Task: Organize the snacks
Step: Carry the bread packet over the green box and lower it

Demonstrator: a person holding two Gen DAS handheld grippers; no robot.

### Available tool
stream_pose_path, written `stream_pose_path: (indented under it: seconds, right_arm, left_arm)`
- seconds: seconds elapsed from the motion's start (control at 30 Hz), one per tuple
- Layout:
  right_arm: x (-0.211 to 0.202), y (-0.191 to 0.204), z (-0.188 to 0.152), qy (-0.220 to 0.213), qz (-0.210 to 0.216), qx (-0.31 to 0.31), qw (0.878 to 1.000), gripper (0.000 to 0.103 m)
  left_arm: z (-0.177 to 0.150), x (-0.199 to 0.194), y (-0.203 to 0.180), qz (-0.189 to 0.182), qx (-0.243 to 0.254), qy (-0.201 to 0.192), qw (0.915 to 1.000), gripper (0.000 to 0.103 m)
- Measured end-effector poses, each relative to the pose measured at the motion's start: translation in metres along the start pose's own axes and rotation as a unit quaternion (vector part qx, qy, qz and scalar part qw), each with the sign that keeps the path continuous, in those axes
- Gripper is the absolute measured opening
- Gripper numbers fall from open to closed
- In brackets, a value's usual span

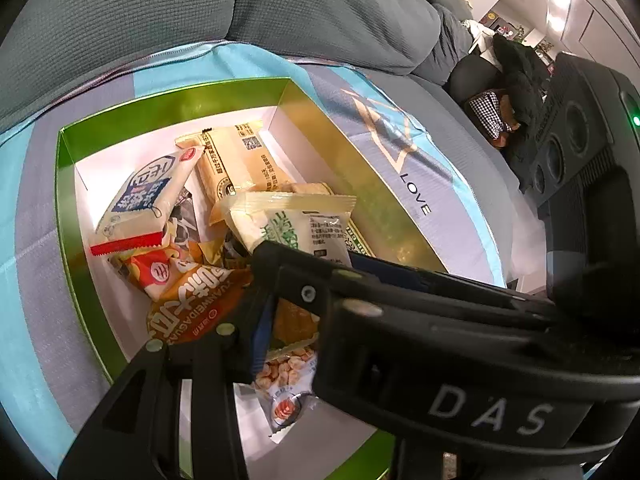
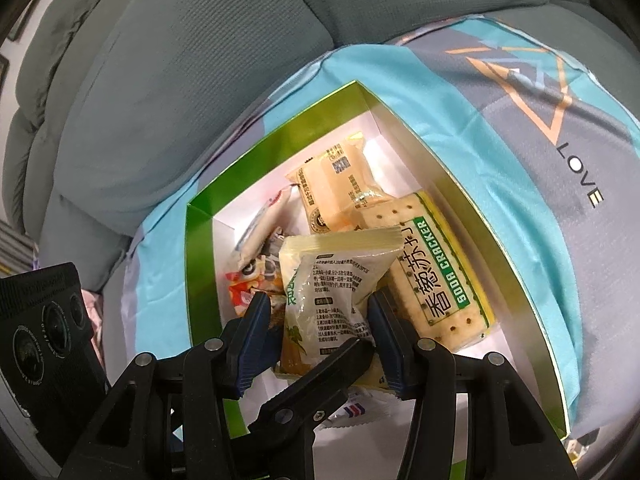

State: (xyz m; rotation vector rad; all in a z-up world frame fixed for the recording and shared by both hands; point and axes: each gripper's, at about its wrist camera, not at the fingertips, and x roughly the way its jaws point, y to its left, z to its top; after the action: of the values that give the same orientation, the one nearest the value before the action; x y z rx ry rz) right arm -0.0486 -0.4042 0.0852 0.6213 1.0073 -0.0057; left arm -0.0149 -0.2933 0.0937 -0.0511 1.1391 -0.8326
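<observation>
A green-rimmed box (image 1: pixel 168 98) with a white inside sits on a blue and grey cloth and holds several snack packets. My right gripper (image 2: pixel 320 312) is inside the box (image 2: pixel 200 240), its jaws around a pale cream and green packet (image 2: pixel 332 276) that stands between the pads. The same packet (image 1: pixel 304 220) shows in the left wrist view, with the right gripper's black finger (image 1: pixel 360 276) across it. My left gripper (image 1: pixel 256 280) hovers over the box's near end, jaws apart and empty. A soda cracker pack (image 2: pixel 444 272) lies by the right wall.
An orange seed packet (image 1: pixel 192 308), a blue and white packet (image 1: pixel 148 196), a beige cake packet (image 1: pixel 240 164) and a peanut packet (image 1: pixel 284 372) lie in the box. A grey sofa cushion (image 2: pixel 192 92) rises behind. The cloth (image 2: pixel 500 120) reads LOVE.
</observation>
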Motion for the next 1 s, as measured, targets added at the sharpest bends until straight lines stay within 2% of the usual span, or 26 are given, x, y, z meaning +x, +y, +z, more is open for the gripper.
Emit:
stream_pose_path:
  seconds: [0.2, 1.0]
  right_arm:
    - [0.005, -0.001, 0.001, 0.004, -0.022, -0.001, 1.0, 0.054]
    - [0.019, -0.004, 0.003, 0.024, -0.033, -0.003, 0.999, 0.054]
  left_arm:
    - [-0.004, 0.008, 0.004, 0.002, -0.029, 0.009, 0.9995, 0.037]
    - [-0.005, 0.012, 0.011, 0.015, -0.041, 0.014, 0.9989, 0.04]
